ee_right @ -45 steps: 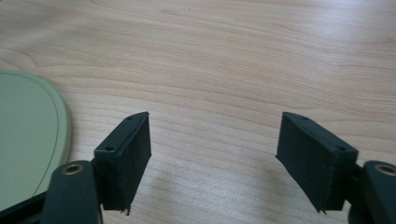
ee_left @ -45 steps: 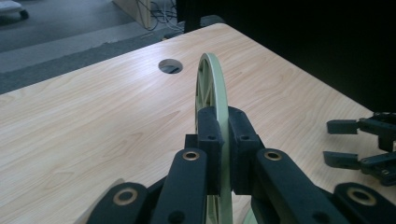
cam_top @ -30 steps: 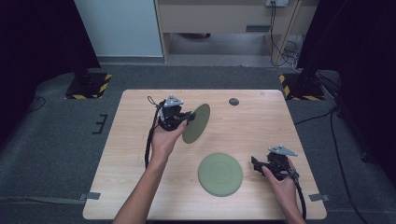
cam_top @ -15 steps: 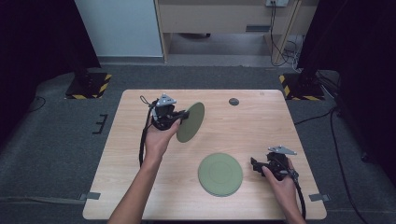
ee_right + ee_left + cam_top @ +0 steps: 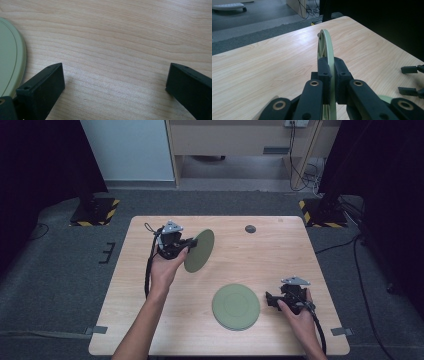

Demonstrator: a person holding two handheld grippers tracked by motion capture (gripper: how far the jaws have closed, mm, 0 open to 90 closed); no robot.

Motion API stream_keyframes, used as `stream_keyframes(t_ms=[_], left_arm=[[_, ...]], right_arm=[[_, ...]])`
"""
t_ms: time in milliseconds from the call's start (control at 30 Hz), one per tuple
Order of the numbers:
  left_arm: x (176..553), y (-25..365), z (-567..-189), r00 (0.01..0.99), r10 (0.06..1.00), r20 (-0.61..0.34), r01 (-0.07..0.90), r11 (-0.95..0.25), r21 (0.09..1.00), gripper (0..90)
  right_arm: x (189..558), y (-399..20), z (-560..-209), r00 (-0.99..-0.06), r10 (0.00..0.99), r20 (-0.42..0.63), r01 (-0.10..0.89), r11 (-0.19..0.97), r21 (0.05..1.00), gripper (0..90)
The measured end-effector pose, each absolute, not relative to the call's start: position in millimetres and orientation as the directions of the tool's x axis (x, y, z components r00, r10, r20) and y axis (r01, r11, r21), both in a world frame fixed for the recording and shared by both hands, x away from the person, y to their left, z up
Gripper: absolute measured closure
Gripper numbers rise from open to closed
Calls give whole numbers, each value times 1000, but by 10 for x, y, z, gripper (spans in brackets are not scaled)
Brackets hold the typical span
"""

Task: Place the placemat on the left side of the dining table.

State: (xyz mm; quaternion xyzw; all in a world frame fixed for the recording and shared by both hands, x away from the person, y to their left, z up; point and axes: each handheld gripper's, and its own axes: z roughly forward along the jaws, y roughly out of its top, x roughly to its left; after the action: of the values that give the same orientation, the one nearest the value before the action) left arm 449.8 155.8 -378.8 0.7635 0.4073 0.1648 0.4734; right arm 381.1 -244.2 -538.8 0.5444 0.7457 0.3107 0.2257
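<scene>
The step in hand looks like carrying: the left gripper, left of centre in the high view, holds a sage-green plate by its rim, tilted up on edge above the wooden surface. In the left gripper view the two black jaws are clamped on the plate's rim, one pad on each face, and the plate stands nearly vertical, its ribbed underside turned to the left of that frame. It appears to hang clear of the surface, though I cannot tell for sure whether its lower edge touches the wood.

Toward the lower middle of the high view, a second green plate lies flat on the surface, round, matte, with a faint ring inside its rim. It is well apart from the held one.

At the lower right, the right gripper rests low, just beside that flat plate. In the right gripper view its jaws stand wide apart with only bare wood between them, and the flat plate's edge shows at the left of the frame.

The next move is likely a choice of where to set the held plate: either laid flat on a bare part of the surface or stacked on the other. Either calls for turning it from edge-on to level first, then lowering gently before the jaws let go, since a thin rim grip may slip.

A small dark disc sits near the surface's far edge.
</scene>
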Motion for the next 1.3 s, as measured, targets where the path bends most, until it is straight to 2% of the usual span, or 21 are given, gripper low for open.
stream_keyframes(t_ms=[1300], left_arm=[[4484, 2098, -3934, 537, 830, -149, 500, -170, 849, 854]], right_arm=[[3812, -2443, -5388, -305, 952, 2, 672, 214, 709, 22]])
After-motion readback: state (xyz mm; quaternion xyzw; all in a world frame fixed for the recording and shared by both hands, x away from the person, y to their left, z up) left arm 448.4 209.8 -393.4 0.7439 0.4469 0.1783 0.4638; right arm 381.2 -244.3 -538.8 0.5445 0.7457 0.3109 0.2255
